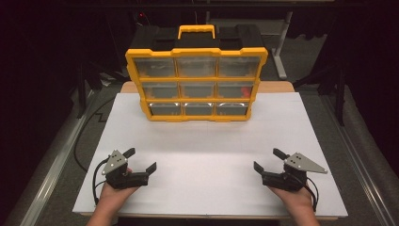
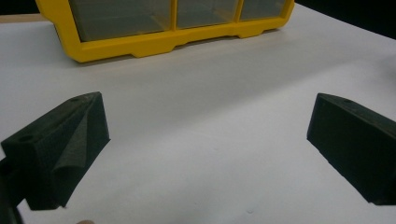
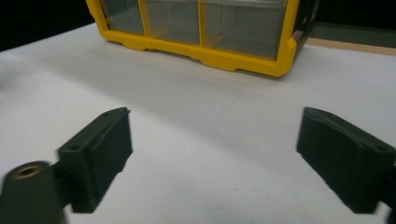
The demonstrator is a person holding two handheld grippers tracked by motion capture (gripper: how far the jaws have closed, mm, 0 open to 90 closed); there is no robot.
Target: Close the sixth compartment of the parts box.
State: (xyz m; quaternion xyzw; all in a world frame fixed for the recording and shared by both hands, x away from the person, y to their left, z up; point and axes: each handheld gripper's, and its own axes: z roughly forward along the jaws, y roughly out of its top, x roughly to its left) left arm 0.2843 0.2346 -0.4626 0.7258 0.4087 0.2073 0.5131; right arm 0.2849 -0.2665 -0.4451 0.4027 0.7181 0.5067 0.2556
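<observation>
A yellow and black organiser case (image 1: 196,77) with clear drawers stands upright at the far middle of the white table top (image 1: 207,146); one drawer at the middle right holds something red (image 1: 244,89). My left gripper (image 1: 140,159) rests near the front left, open, with nothing between its jaws. My right gripper (image 1: 268,159) rests near the front right, also open and empty. In the left gripper view my jaws (image 2: 205,140) stand wide apart over bare table, the case's lower edge (image 2: 163,42) ahead. The right gripper view has the same wide gap (image 3: 212,154), with the case (image 3: 205,28) ahead.
The white board lies on a wooden table (image 1: 277,86) whose edge shows behind the case. Dark floor and black metal stands (image 1: 282,52) surround the table. A cable (image 1: 87,136) trails off the left side.
</observation>
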